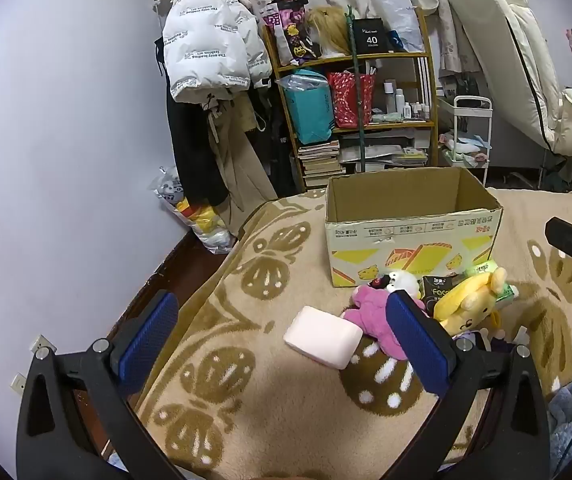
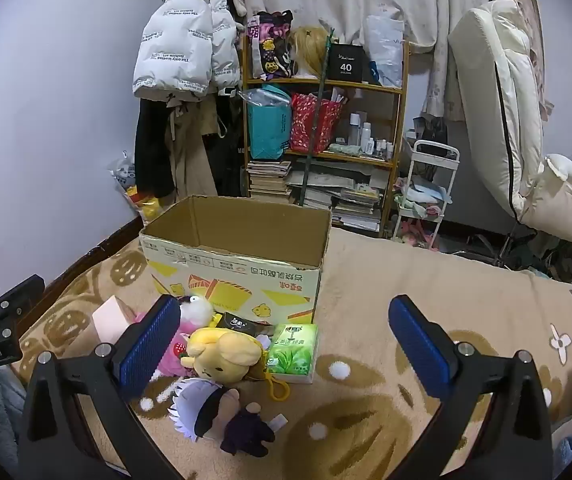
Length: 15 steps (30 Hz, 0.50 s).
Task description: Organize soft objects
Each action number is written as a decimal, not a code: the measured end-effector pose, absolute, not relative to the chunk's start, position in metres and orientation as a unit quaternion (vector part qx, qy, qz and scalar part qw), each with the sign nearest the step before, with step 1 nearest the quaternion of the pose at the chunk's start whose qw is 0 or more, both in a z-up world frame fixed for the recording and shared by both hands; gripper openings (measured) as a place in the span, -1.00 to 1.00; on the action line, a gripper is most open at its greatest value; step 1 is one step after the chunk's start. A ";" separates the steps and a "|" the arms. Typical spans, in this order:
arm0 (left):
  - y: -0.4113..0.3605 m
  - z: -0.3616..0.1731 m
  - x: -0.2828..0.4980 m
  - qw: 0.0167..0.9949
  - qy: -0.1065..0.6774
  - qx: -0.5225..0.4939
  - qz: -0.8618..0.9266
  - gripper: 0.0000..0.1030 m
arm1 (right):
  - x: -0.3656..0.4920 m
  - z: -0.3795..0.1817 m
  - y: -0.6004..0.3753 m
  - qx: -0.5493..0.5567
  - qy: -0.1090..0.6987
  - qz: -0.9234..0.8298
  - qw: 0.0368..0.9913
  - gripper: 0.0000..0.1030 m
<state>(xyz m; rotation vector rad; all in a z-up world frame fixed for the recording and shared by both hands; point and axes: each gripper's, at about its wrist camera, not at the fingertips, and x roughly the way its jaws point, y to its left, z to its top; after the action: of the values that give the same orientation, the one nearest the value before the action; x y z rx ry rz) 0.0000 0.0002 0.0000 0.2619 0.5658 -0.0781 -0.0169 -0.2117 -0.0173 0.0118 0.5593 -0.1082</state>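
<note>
Plush toys lie heaped at lower centre, just before an open cardboard box on a beige patterned blanket: a yellow dog plush, a pink plush, a white-haired doll, a pale pink block and a green tissue pack. The left gripper and right gripper both gape wide, holding nothing. One blue pad partly hides the pink plush.
</note>
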 end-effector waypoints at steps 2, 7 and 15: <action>0.001 0.000 -0.001 0.951 0.278 0.129 -0.038 0.98 | -0.017 -0.017 -0.212 0.011 0.277 -0.052 0.959 1.00; 0.001 0.000 0.000 0.950 0.282 0.130 -0.038 0.98 | -0.017 -0.017 -0.212 0.011 0.277 -0.052 0.959 1.00; 0.004 -0.001 0.000 0.952 0.275 0.134 -0.032 0.98 | -0.017 -0.017 -0.213 0.009 0.276 -0.054 0.960 1.00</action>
<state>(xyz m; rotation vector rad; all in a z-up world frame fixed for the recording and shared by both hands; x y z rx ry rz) -0.0005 0.0039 -0.0015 0.2722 0.5589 -0.0660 -0.0168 -0.2127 -0.0173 0.0191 0.5600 -0.1093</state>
